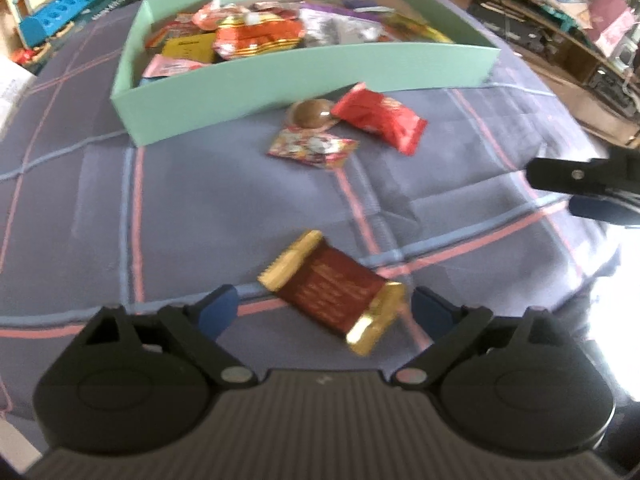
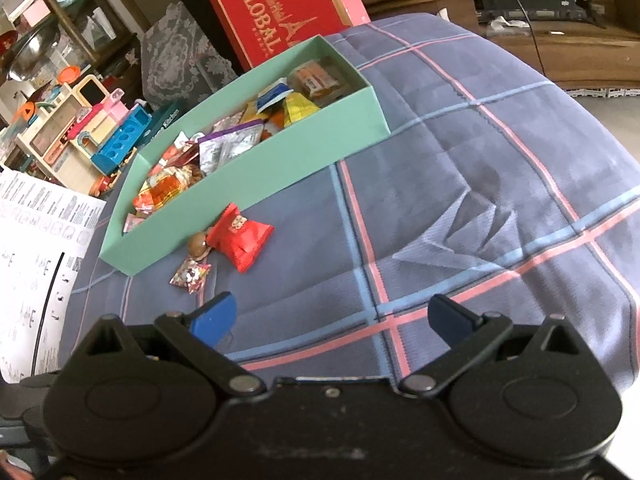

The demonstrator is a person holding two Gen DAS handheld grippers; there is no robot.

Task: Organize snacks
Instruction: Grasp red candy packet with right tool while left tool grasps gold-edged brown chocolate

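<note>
A dark red snack bar with gold ends (image 1: pixel 336 292) lies on the plaid cloth between the fingertips of my left gripper (image 1: pixel 326 310). The jaws stand wide and the blue pads do not press on the bar. Beyond it, a red packet (image 1: pixel 380 120), a round brown chocolate (image 1: pixel 310 114) and a small patterned packet (image 1: pixel 312 148) lie in front of the mint-green box (image 1: pixel 304 80), which holds several snacks. My right gripper (image 2: pixel 332 316) hangs open over bare cloth with nothing between its fingers, right of the red packet (image 2: pixel 242 236). Its fingers (image 1: pixel 568 176) show at the right edge of the left wrist view.
A blue cloth with pink and light-blue lines (image 2: pixel 480 160) covers the surface, creased at the middle right. Behind the green box (image 2: pixel 256 172) stands a red carton (image 2: pixel 276 8). Colourful toys (image 2: pixel 80 128) and a printed sheet (image 2: pixel 36 264) are at the left, a wooden shelf (image 2: pixel 560 40) at the far right.
</note>
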